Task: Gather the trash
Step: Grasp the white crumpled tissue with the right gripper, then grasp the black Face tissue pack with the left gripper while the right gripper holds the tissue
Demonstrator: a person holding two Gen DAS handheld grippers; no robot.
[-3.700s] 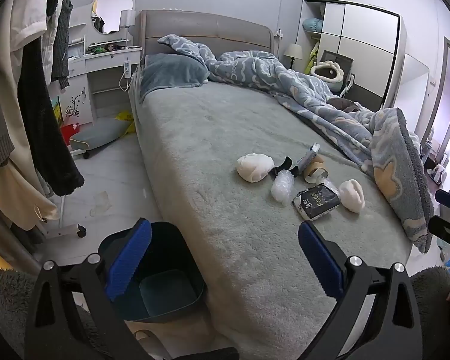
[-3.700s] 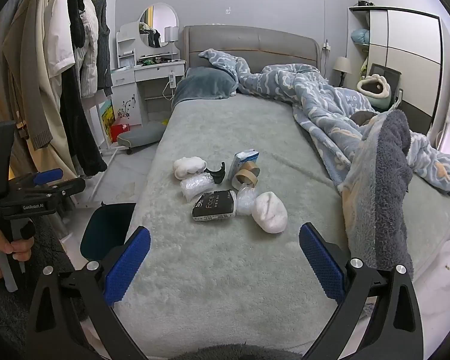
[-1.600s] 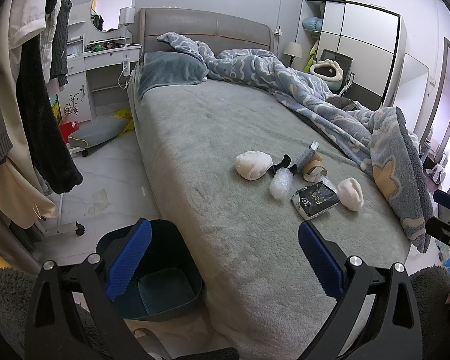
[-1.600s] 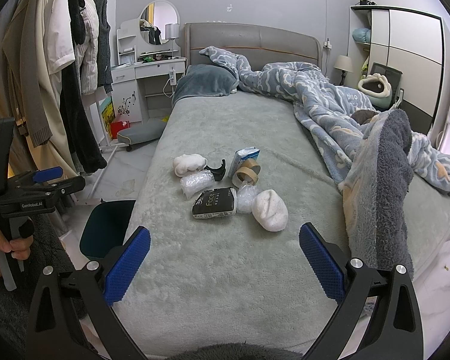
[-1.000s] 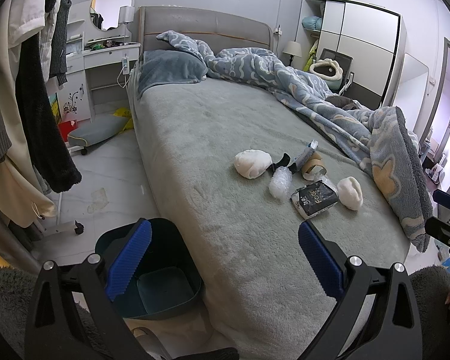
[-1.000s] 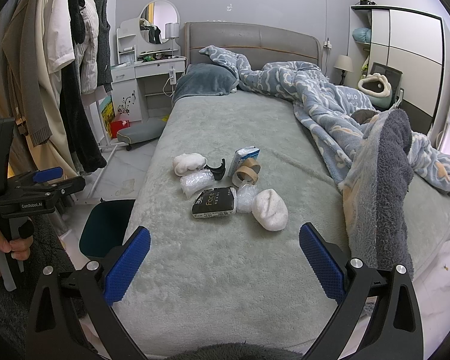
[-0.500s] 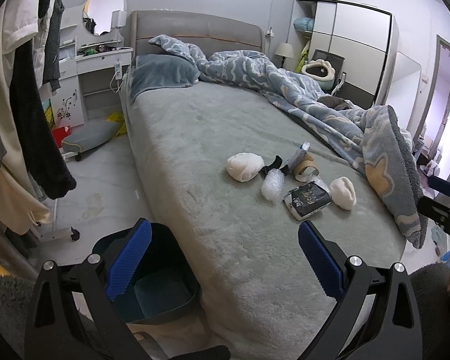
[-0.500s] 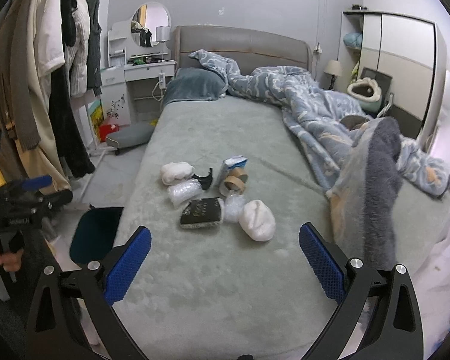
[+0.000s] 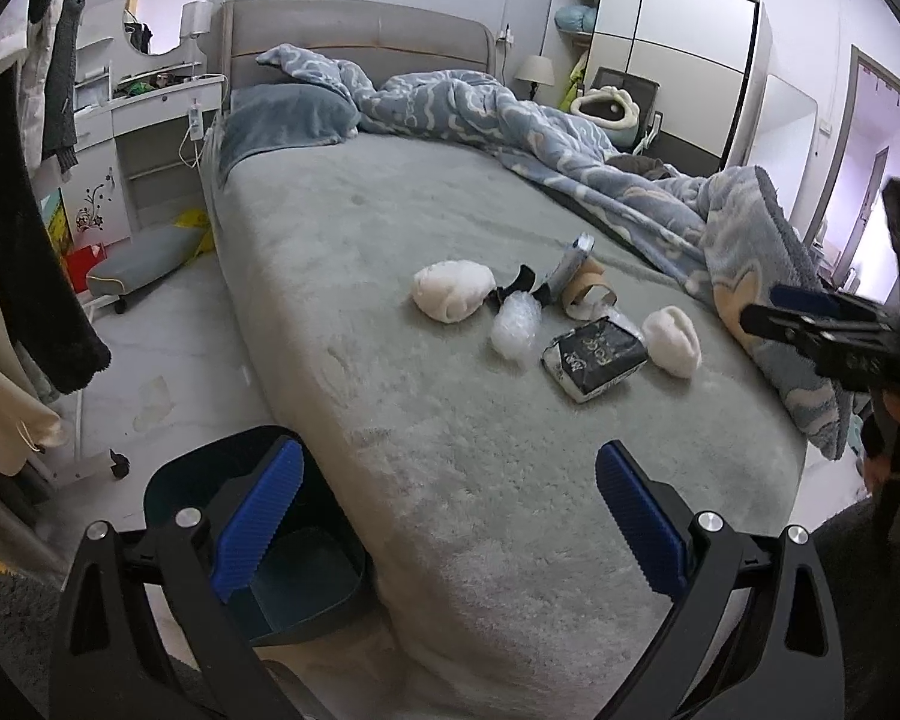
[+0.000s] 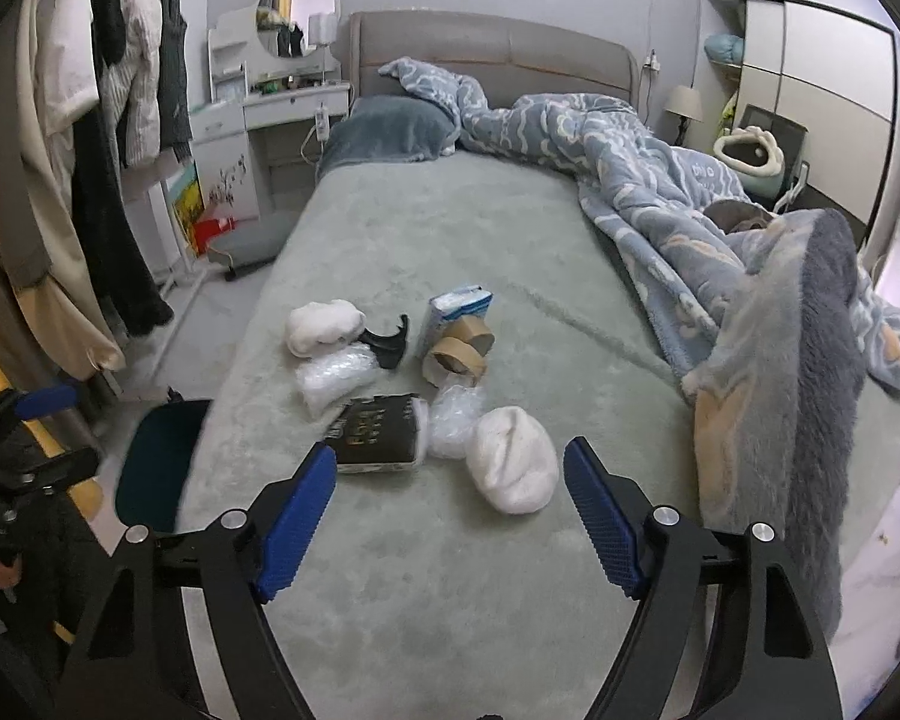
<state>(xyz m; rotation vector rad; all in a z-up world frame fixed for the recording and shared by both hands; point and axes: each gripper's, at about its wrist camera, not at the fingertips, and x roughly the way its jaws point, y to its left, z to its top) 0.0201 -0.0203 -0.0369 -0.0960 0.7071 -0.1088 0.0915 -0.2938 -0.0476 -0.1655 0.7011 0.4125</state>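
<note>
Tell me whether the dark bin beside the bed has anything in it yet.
Looks empty: the bin shows a bare floor, though the left gripper hides part.

Large white lettering was seen on the black packet (image 9: 597, 353) lying on the bed (image 9: 390, 252) (only partly legible, perhaps "FOO"); no other text could be read anywhere.
</note>
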